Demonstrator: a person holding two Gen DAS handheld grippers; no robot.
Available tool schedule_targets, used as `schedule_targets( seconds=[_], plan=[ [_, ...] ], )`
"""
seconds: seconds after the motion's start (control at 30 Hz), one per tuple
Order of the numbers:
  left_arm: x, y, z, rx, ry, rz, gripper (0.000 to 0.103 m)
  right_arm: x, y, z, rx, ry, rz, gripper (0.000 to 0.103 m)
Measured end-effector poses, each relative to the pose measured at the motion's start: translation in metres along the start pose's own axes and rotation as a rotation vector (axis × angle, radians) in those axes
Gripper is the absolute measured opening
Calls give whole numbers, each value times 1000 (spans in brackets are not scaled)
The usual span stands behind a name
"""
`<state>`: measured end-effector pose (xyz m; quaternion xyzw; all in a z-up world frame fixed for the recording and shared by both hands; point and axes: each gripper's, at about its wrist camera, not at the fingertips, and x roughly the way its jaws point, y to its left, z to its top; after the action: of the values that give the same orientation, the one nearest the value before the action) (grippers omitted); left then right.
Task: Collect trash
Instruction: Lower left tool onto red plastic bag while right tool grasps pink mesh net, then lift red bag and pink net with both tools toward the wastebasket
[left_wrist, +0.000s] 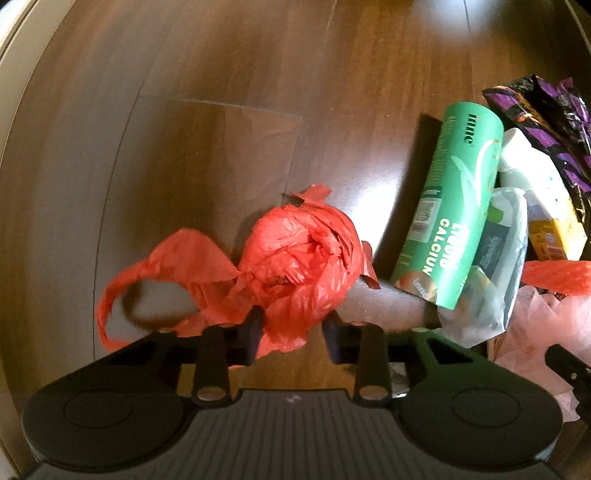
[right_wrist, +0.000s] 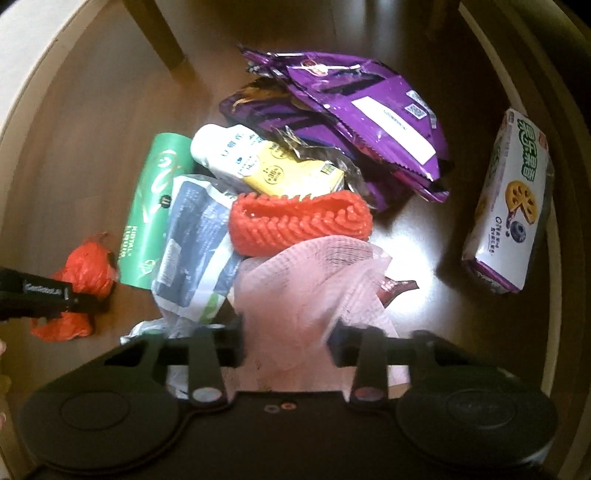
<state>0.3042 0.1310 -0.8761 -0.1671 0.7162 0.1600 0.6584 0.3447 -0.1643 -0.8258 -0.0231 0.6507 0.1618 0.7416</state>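
Floor job, barely begun by the look of it: nearly all the rubbish lies on the brown wood floor (left_wrist: 221, 110), no bin or sack in sight.

Landmark: green tube (left_wrist: 448, 206), lying flat.

- Left gripper (left_wrist: 291, 326): jaws narrowed on the lower edge of the red plastic bag (left_wrist: 299, 254), which sits just left of the green tube. Pads appear to pinch the film; bag rests on the floor.
- Right gripper (right_wrist: 286, 338): jaws drawn in on the pink foam net (right_wrist: 310, 273), just right of the tube's near end, on the heap.
- To be collected: orange foam net (right_wrist: 299, 221), milk carton (right_wrist: 266, 162), purple wrappers (right_wrist: 351, 110) beyond the tube; biscuit box (right_wrist: 509, 206) well off to its right.
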Motion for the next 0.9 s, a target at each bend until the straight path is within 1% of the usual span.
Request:
schedule_targets(
  seconds=[0.03, 0.07, 0.1, 0.13, 0.3, 0.37, 0.47, 0.57, 0.67, 0.77, 0.9],
  plan=[
    [-2, -1, -1, 4, -3, 0, 24, -3, 5, 2, -10, 1, -6, 23],
    [1, -3, 1, 9, -4, 4, 21, -6, 6, 3, -17, -2, -12, 17],
    [-1, -4, 1, 12, -6, 6, 20, -8, 6, 2, -20, -1, -14, 14],
    [-4, -5, 0, 13, -8, 2, 19, -12, 5, 2, -20, -4, -15, 9],
    [-29, -9, -3, 26, -19, 4, 17, -44, 0, -3, -45, -35, -32, 6],
    [-47, -11, -5, 33, -29, -3, 17, -57, -1, 0, -48, -44, -33, 6],
    [-79, -13, -11, 32, -45, -23, 17, -89, -1, 1, -40, -63, -22, 6],
    [-120, -14, -18, 22, -57, -33, 16, -129, 0, 3, -34, -83, 0, 6],
    [-172, -17, -21, 21, -76, -62, 16, -171, 6, 10, -31, -100, 23, 6],
    [-234, -23, -25, 38, -103, -93, 16, -224, 12, 21, -40, -114, 53, 6],
    [-322, -32, -26, 83, -151, -133, 16, -306, 25, 44, -66, -168, 73, 6]
  ],
)
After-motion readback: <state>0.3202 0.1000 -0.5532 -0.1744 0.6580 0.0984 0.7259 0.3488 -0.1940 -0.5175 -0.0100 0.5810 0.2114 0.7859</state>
